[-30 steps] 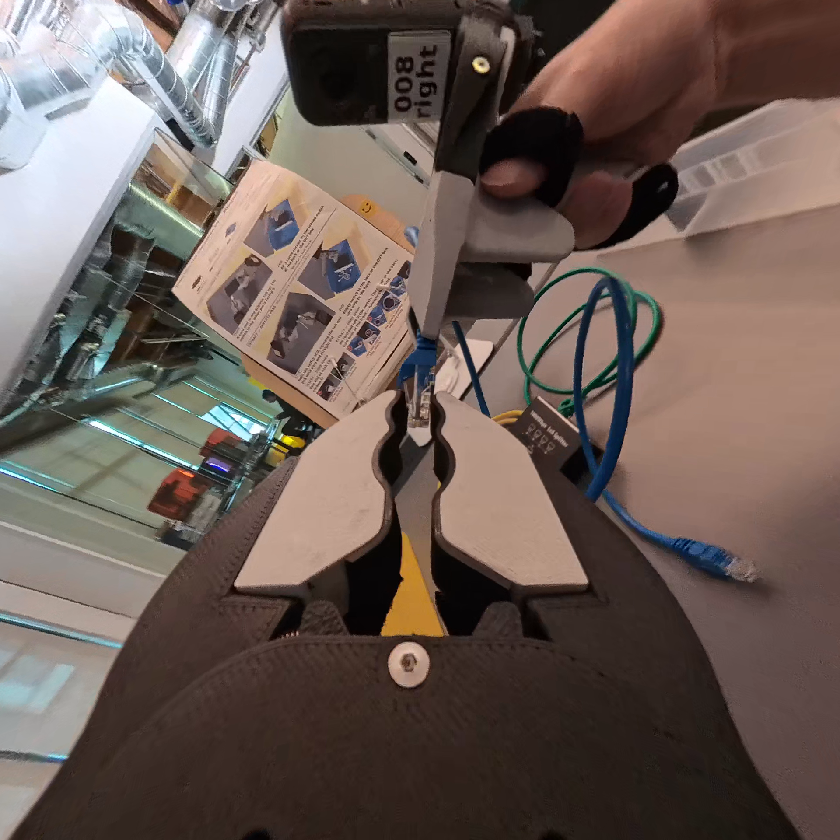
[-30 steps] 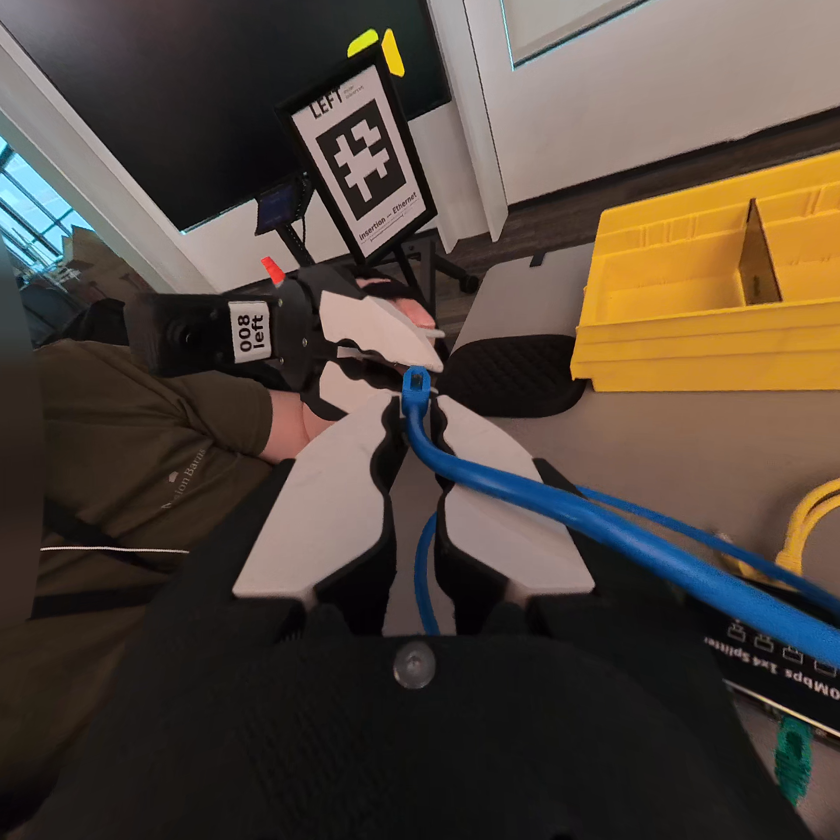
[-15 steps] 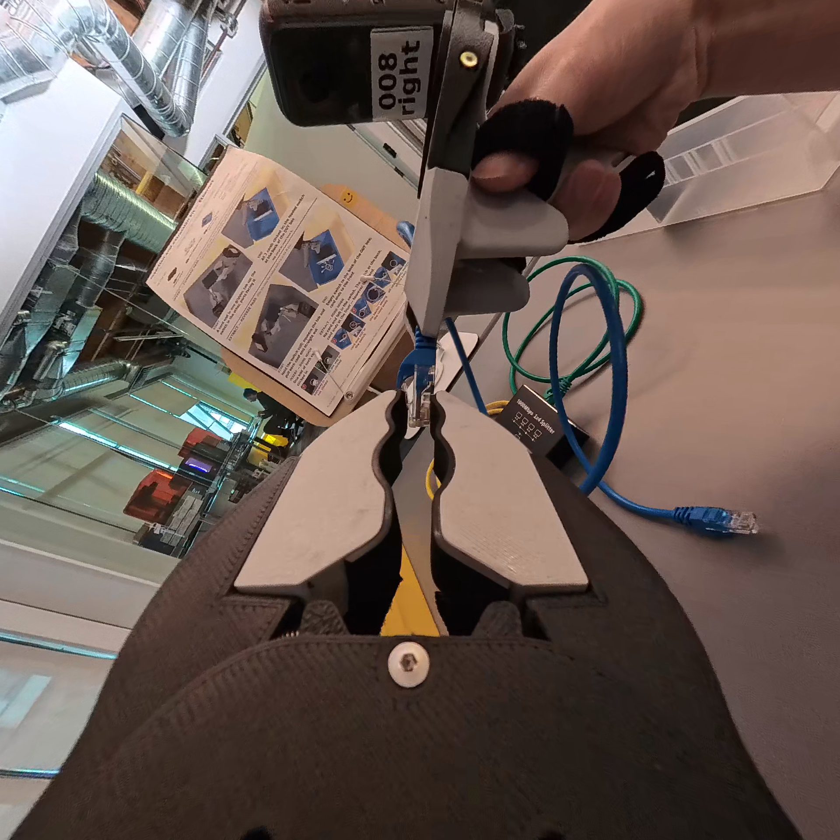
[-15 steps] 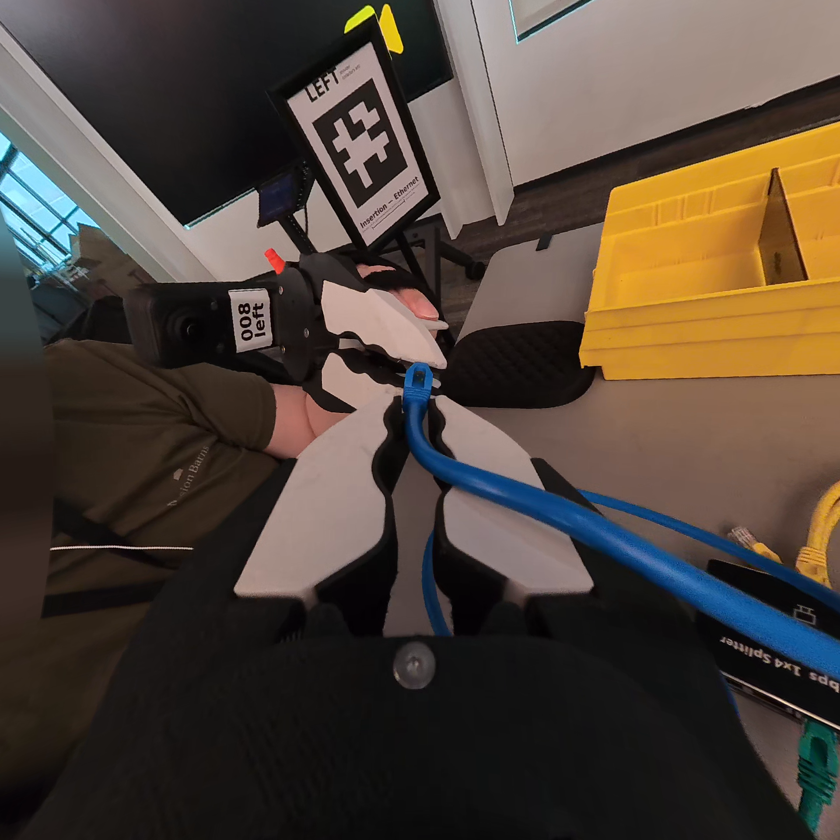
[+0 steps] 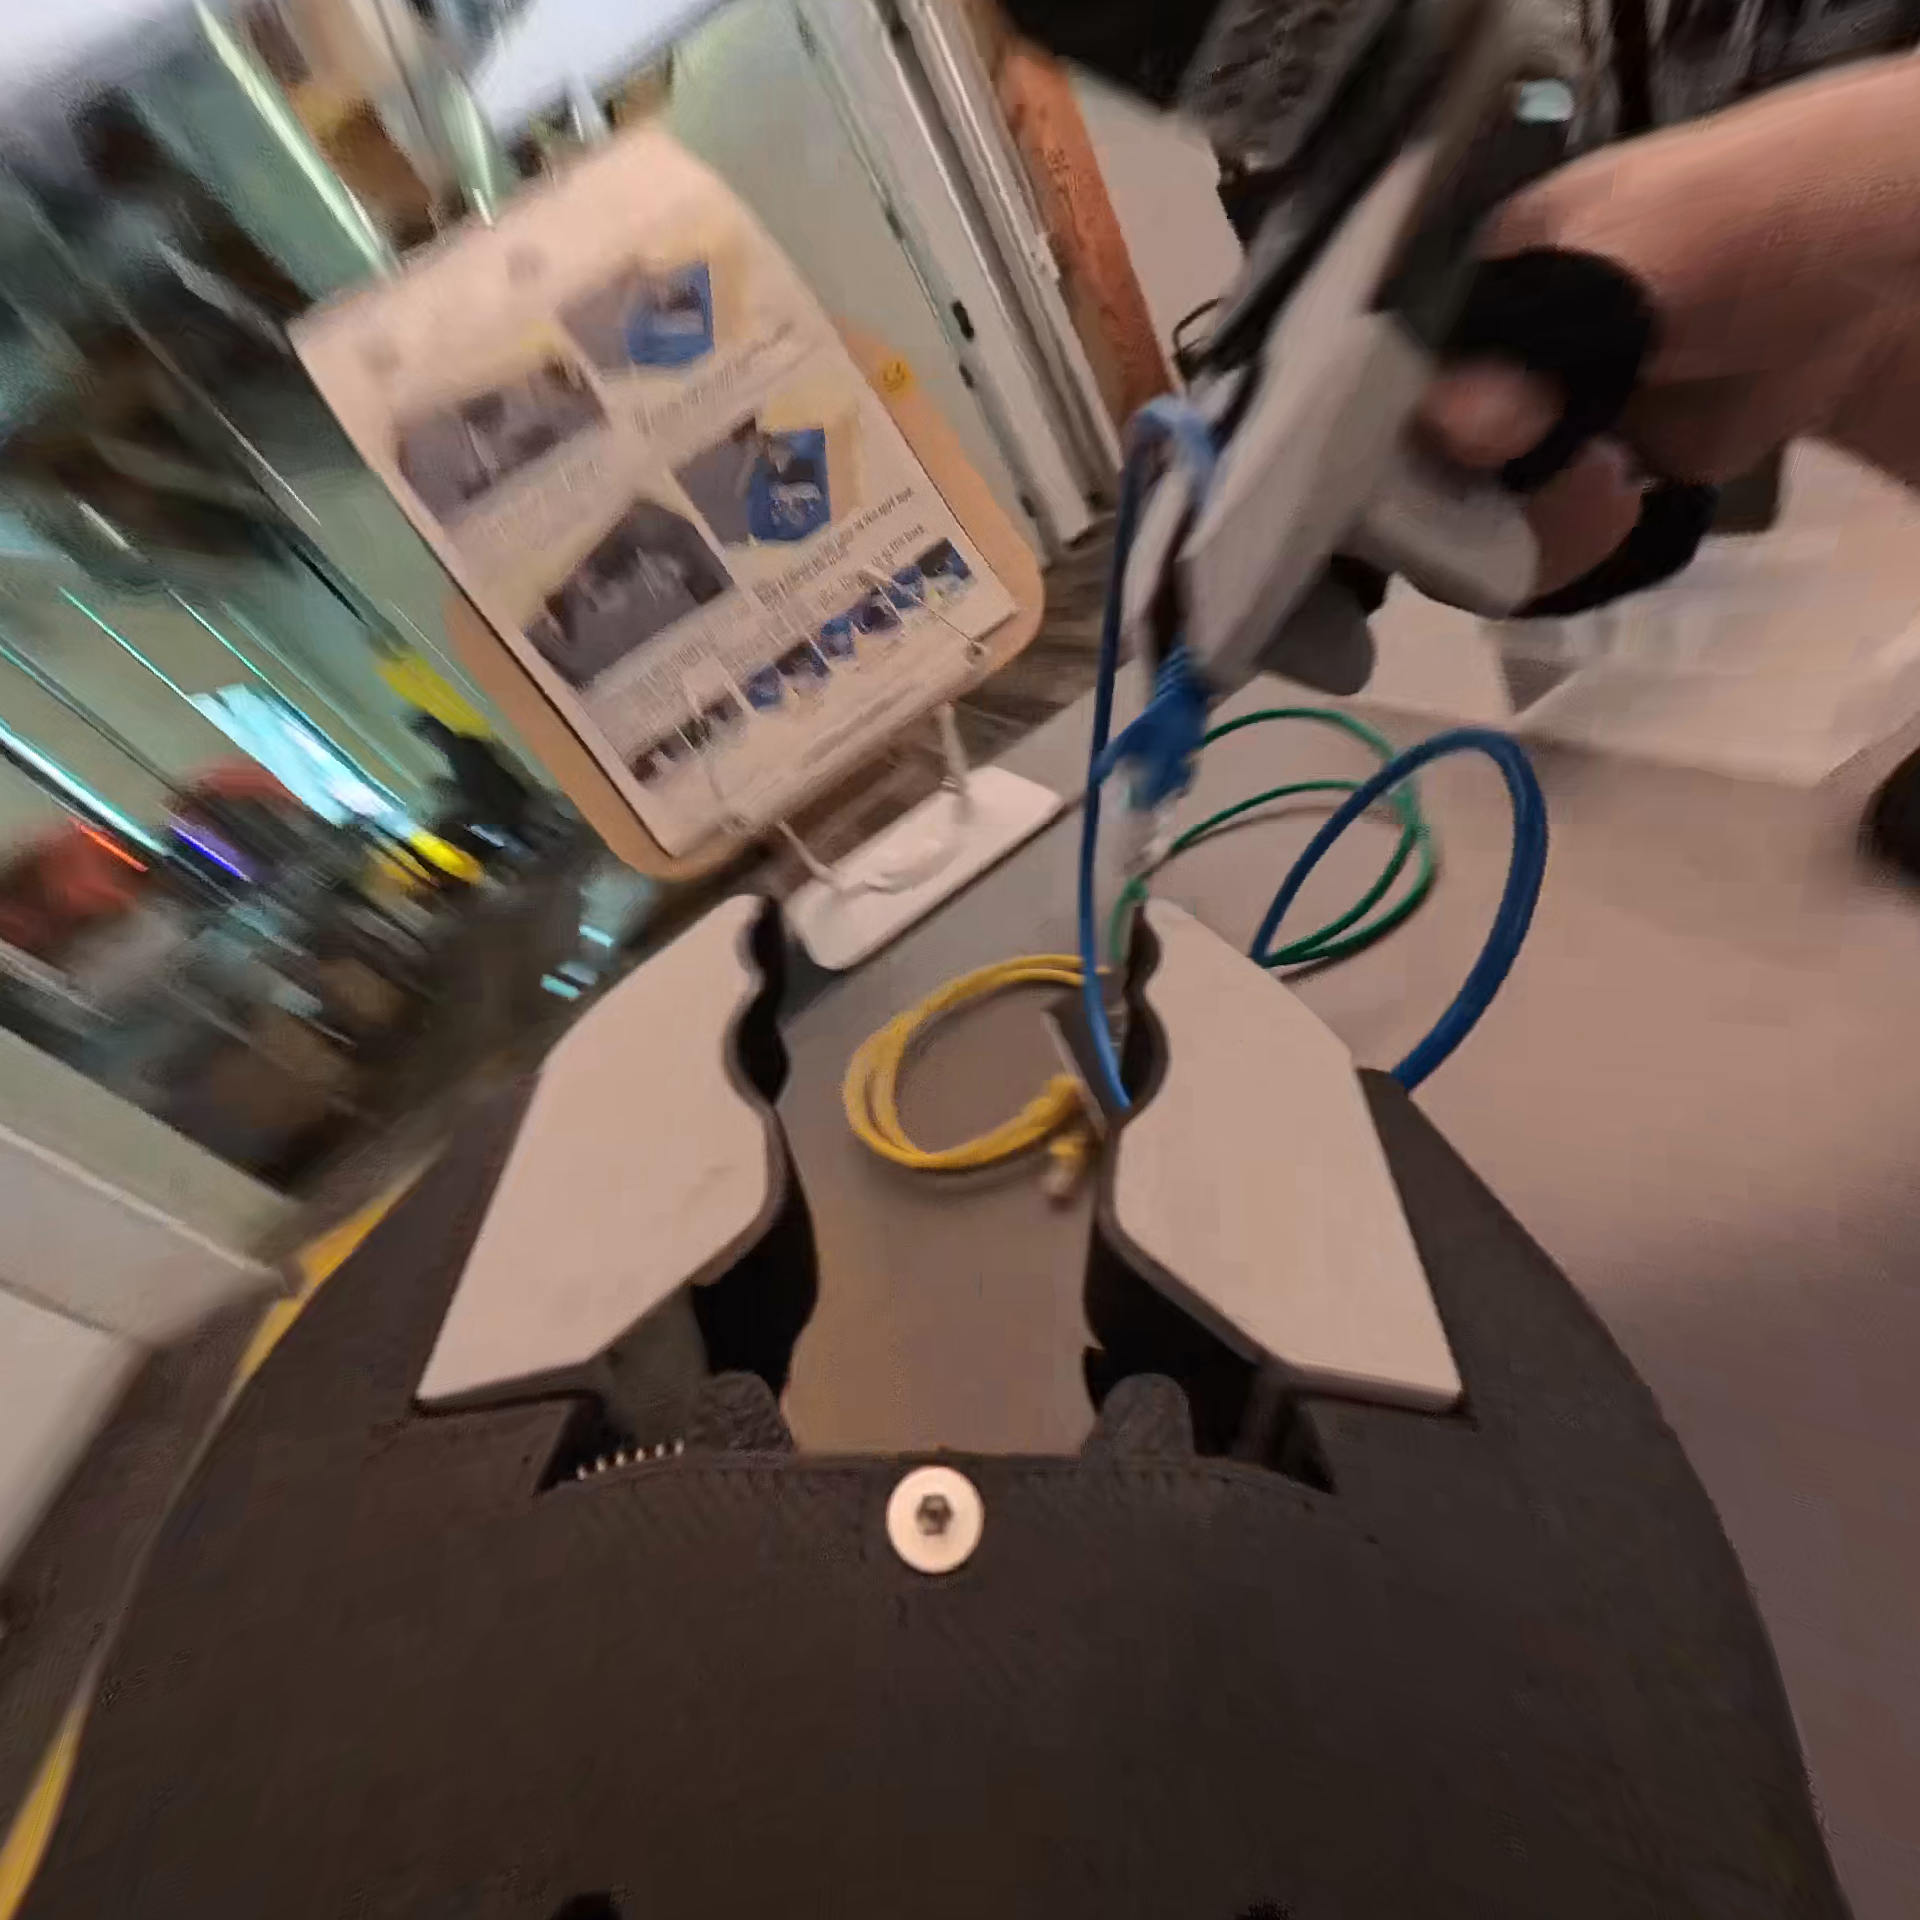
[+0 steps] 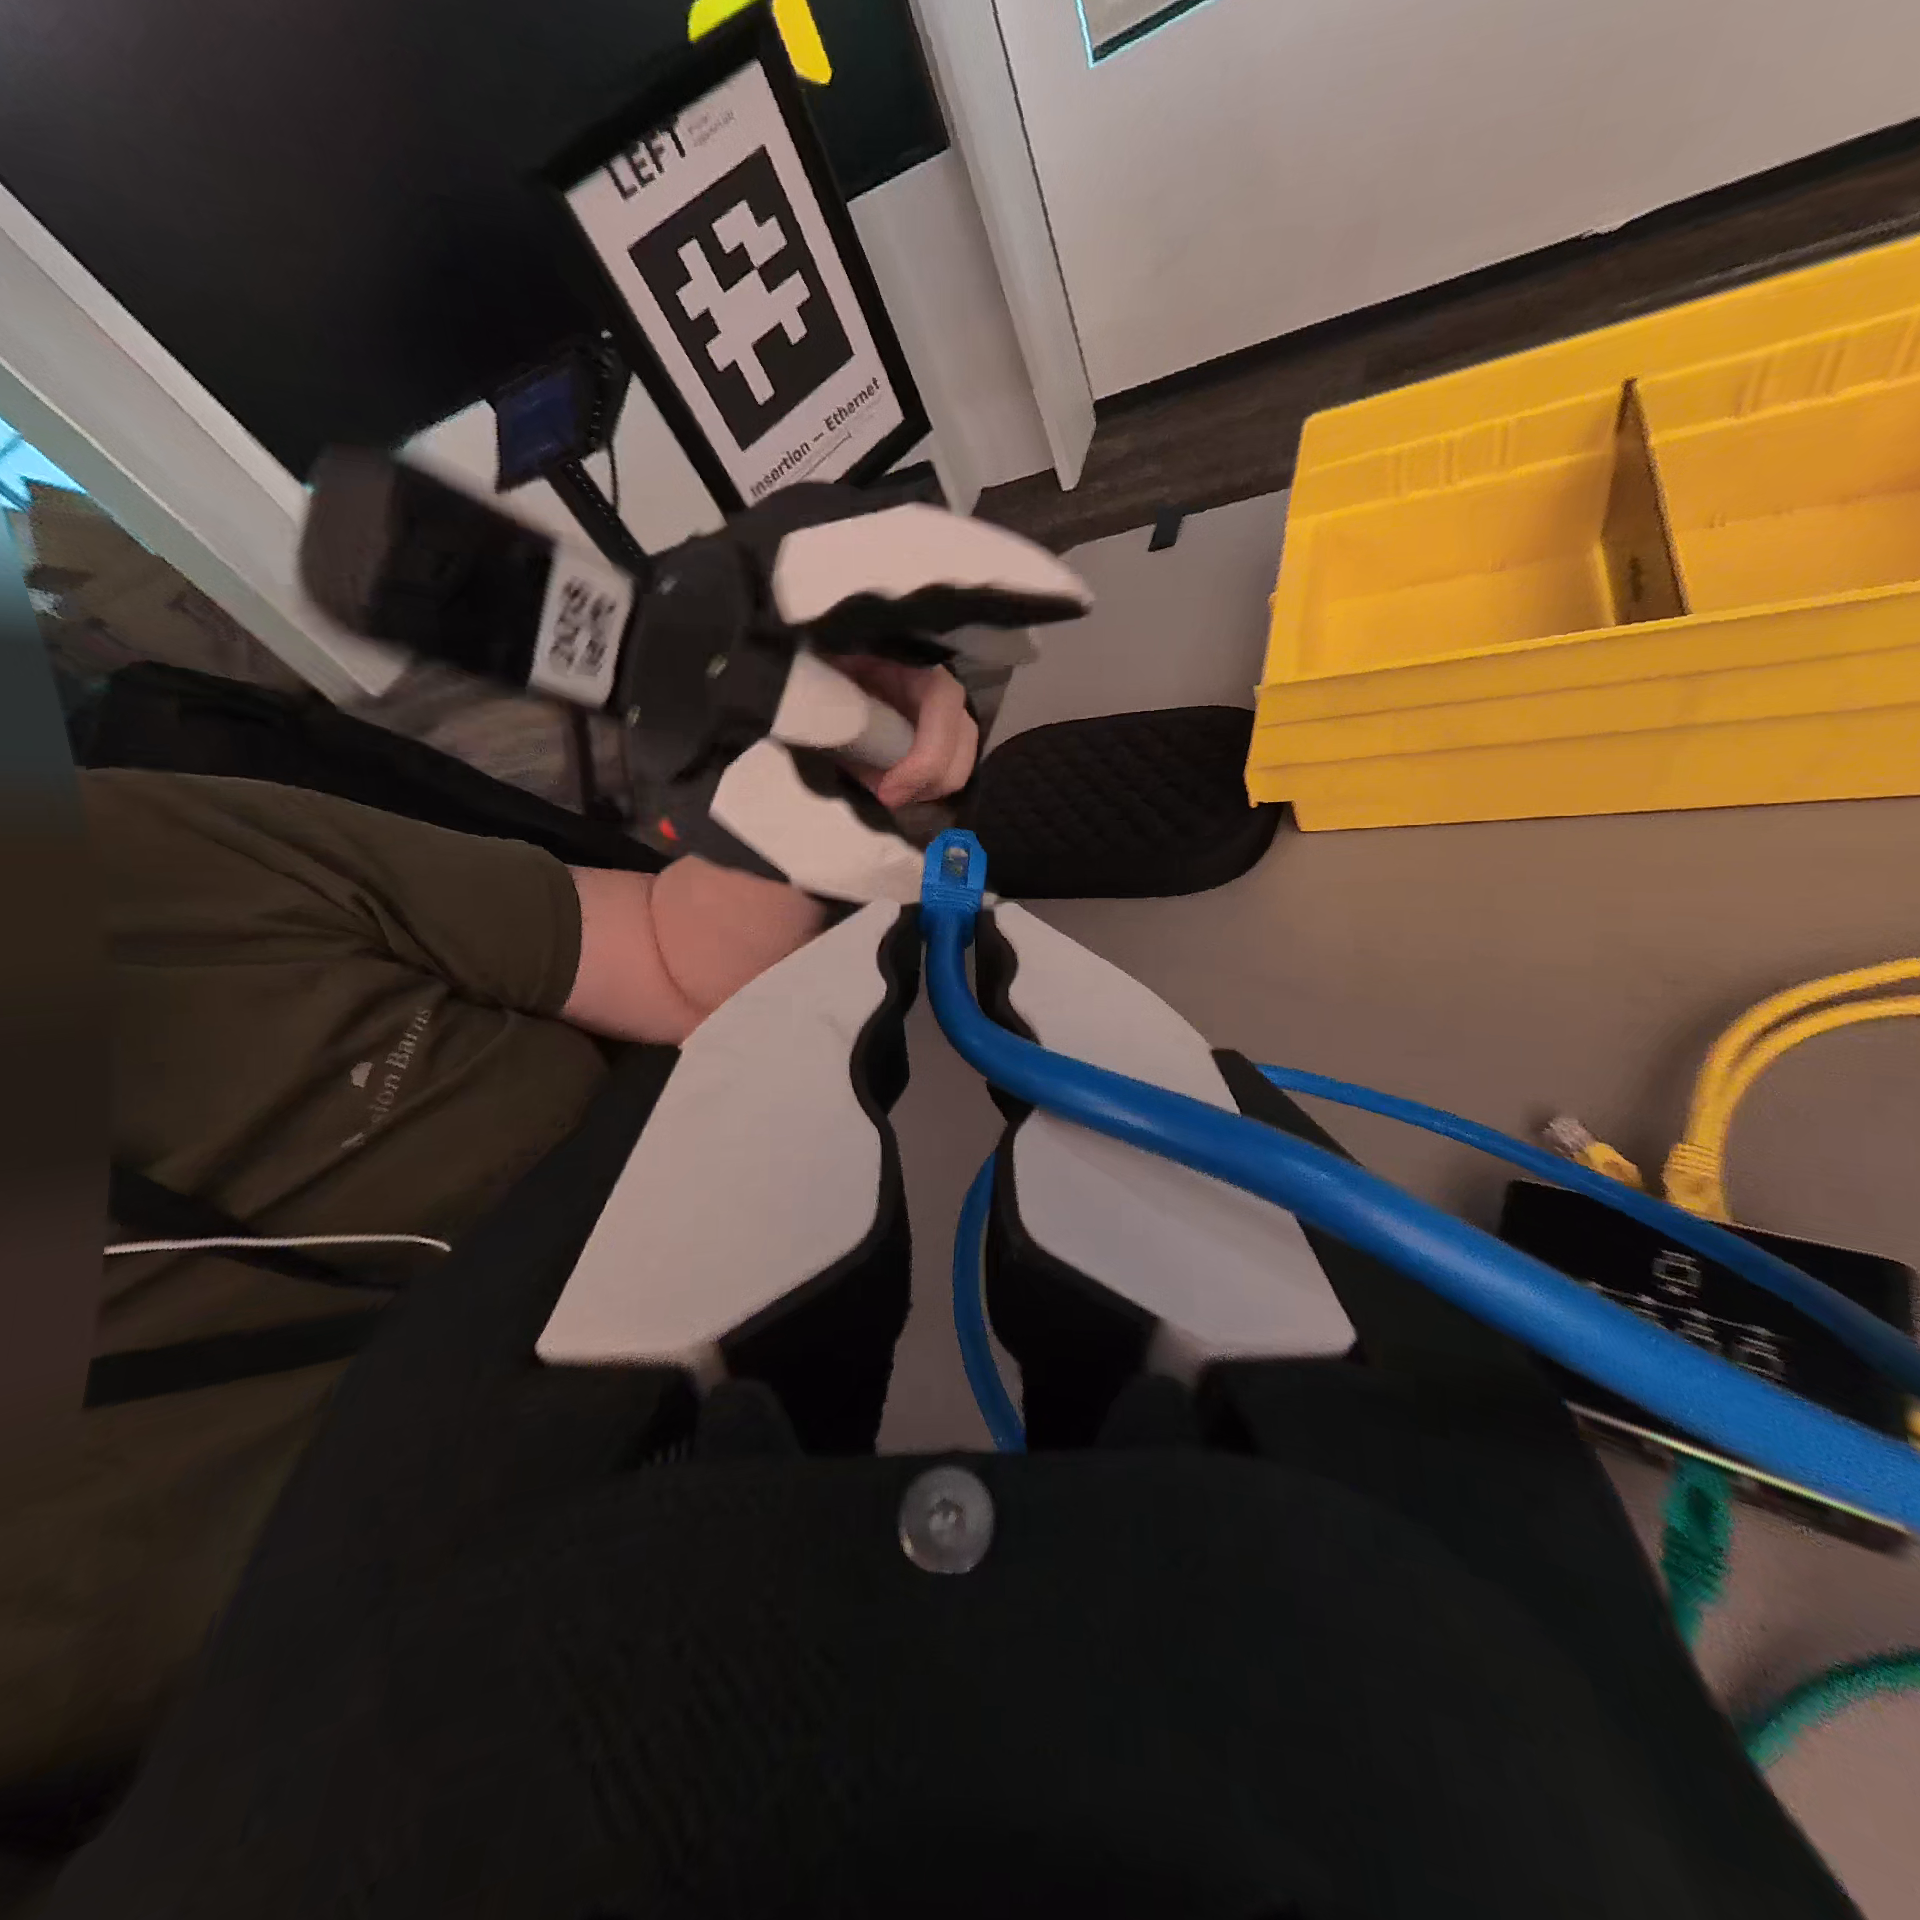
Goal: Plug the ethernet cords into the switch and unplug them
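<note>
The right gripper (image 6: 940, 909) is clenched on the blue cord (image 6: 1299, 1153) just behind its plug (image 6: 951, 868), which pokes out past the fingertips. From there the cord sweeps back and off to the right, crossing above the switch (image 6: 1704, 1340), a flat black box lying on the grey table (image 6: 1403, 997) to the lower right of this gripper. So the plug points away from the box, and its long axis runs forward along the fingers.

The left gripper (image 5: 951, 935) is released, its jaws wide apart with nothing between them. In its own view, which is blurred, the blue plug (image 5: 1164, 727) hangs from the right gripper up and to the right, apart from the left fingertips. Through the gap between those fingers lie a coiled yellow cord (image 5: 935, 1081) and a dark edge that is probably the switch, mostly hidden behind the right finger. Green cord (image 5: 1340, 831) and more of the blue loop rest farther back, near a picture board (image 5: 686, 488) on a stand. A yellow bin (image 6: 1558, 623) sits well clear at the far side.

The coming move turns on this: the right hand, the only one holding a plug, must swing it round toward the port side of the box, which I cannot make out clearly here. A green plug (image 6: 1694, 1558) lies right at the box's near edge; whether it is seated is unclear
</note>
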The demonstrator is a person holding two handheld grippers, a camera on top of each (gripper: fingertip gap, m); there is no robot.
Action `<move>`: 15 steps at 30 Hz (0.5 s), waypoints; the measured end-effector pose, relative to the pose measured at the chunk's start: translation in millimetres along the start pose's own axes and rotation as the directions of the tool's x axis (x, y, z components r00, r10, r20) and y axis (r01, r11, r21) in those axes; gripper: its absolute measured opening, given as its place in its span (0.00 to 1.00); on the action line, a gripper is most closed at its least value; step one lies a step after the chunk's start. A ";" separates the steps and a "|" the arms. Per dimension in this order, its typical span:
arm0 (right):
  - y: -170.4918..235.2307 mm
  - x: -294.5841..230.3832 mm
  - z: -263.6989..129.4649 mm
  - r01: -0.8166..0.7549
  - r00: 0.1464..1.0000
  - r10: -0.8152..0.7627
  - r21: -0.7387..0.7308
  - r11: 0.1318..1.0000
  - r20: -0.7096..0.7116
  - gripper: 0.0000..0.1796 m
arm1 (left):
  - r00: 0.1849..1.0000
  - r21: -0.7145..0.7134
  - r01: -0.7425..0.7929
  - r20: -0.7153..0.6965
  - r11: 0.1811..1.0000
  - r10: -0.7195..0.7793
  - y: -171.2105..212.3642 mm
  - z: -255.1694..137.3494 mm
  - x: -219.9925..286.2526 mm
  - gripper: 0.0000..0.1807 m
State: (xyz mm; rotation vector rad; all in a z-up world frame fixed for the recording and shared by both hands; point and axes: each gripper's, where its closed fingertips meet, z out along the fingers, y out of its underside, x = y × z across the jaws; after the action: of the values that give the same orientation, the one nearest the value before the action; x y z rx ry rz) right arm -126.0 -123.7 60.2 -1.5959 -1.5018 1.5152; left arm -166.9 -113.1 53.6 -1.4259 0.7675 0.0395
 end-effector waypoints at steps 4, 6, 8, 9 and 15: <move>-11.0 -14.6 -33.7 0.118 0.989 -0.116 0.016 0.993 -0.087 0.06 | 0.911 -0.076 0.385 -0.126 0.920 -0.392 31.3 6.8 -10.8 0.39; -12.6 -22.7 -48.3 0.175 0.976 -0.173 0.004 0.985 -0.130 0.06 | 0.902 -0.079 0.404 -0.132 0.911 -0.411 45.5 12.2 -10.7 0.38; -14.2 -26.9 -57.7 0.215 0.963 -0.212 0.000 0.977 -0.166 0.06 | 0.893 -0.086 0.401 -0.185 0.912 -0.410 49.2 16.9 2.4 0.37; -15.1 -27.7 -59.4 0.247 0.953 -0.243 -0.005 0.969 -0.180 0.06 | 0.874 -0.088 0.411 -0.247 0.907 -0.420 45.0 18.5 14.4 0.37; -13.7 -18.2 -41.5 0.476 0.837 -0.485 -0.099 0.874 -0.253 0.06 | 0.603 -0.027 0.662 -0.574 0.749 -0.554 -25.1 17.2 50.6 0.36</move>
State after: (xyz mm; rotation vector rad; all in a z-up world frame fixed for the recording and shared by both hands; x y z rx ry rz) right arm -89.9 -122.5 90.7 -1.2461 -1.6148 0.9539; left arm -108.8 -123.4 49.4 -1.4594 0.6702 -1.0142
